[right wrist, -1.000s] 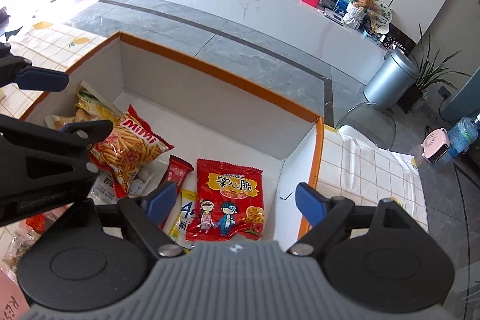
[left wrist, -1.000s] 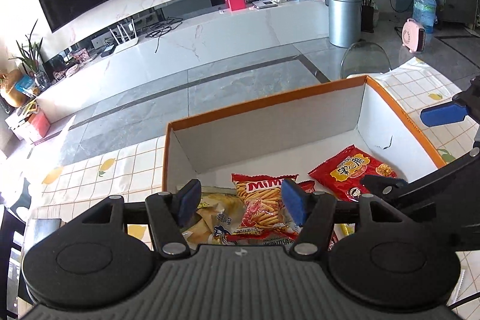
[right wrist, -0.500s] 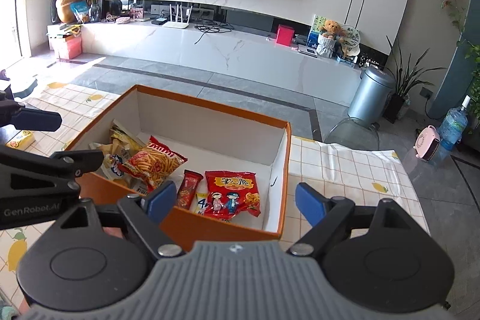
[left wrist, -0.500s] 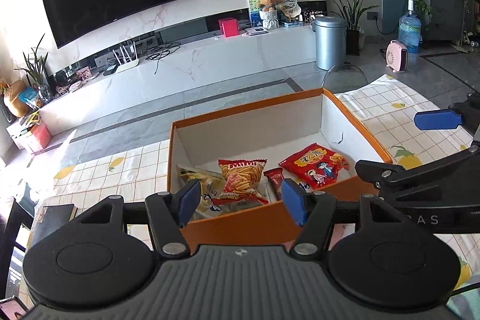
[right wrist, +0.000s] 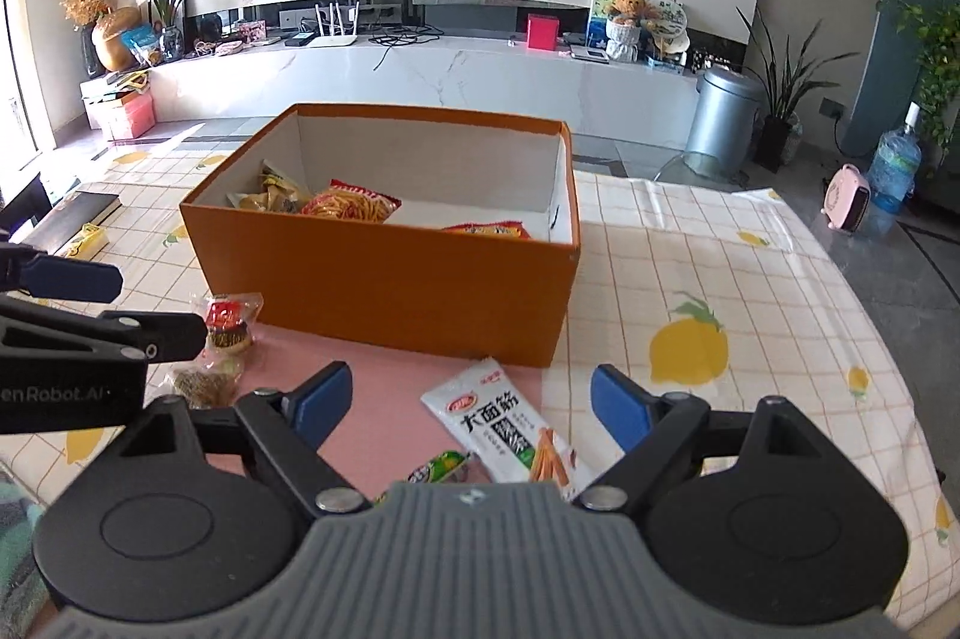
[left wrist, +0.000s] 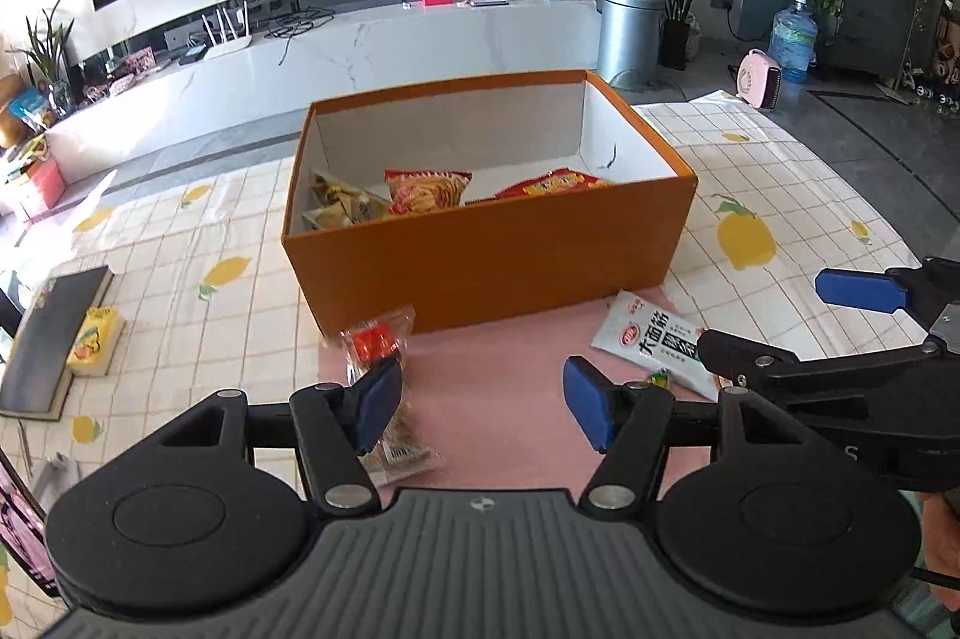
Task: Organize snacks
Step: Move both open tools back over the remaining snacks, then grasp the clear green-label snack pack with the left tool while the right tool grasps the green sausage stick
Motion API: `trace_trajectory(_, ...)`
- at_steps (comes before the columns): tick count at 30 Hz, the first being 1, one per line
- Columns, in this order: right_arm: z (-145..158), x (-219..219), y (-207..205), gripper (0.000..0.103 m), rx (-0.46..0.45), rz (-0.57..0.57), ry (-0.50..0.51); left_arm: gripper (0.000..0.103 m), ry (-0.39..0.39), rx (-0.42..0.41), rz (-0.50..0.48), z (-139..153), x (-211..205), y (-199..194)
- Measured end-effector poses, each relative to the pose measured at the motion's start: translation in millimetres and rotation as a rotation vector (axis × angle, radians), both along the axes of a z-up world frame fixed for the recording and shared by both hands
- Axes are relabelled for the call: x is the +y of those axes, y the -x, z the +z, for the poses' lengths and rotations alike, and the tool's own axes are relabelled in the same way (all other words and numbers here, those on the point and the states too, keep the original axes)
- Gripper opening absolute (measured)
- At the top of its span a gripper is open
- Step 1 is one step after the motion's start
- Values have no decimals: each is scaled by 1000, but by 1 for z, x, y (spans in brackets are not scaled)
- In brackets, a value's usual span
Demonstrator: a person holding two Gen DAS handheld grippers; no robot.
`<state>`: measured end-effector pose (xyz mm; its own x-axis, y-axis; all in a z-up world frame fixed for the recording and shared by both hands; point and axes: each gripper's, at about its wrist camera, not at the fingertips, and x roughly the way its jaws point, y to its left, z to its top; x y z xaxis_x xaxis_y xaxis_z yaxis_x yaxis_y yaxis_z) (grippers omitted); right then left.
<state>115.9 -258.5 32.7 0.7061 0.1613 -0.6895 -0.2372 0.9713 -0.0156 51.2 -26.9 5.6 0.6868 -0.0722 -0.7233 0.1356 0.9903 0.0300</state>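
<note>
Both tongs gape wide and empty: the left gripper [left wrist: 483, 405] above the pink mat [left wrist: 504, 399], the right gripper [right wrist: 471, 408] over a white packet [right wrist: 501, 426] printed 大面筋. In the orange box [right wrist: 408, 291] lie perhaps three snack bags [right wrist: 351, 207]; one clear-wrapped snack [left wrist: 378, 345] lies outside.

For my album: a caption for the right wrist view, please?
Open right gripper above a white snack packet, orange box of snacks beyond.
</note>
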Motion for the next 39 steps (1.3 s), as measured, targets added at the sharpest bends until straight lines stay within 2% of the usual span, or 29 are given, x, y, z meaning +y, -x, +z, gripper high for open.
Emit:
trace_trajectory(4,-20,-8,11,84,30,-17,-7,73,-7,20,-32,-16,-3,9)
trace_trajectory(13,-57,-22,8,83,125,-77,-54,73,14,50,-24,-40,-10,10)
trace_trajectory(14,-59,-22,6,81,138,-80,-62,73,9,50,-26,-40,-9,9)
trace_trajectory(16,-64,-21,1,72,166,-85,-80,73,-21,40,-33,-39,-6,7)
trace_trajectory(20,-72,-13,-9,71,194,-82,-95,73,-63,23,-1,-34,9,-2)
trace_trajectory(31,-94,8,-41,63,284,-80,-147,75,12,78,135,-54,45,-40)
trace_trajectory(34,-101,11,-46,56,309,-79,-145,75,-13,118,124,-64,46,-48)
trace_trajectory(39,-106,16,-47,54,300,-65,-133,76,-20,202,150,-83,50,-56)
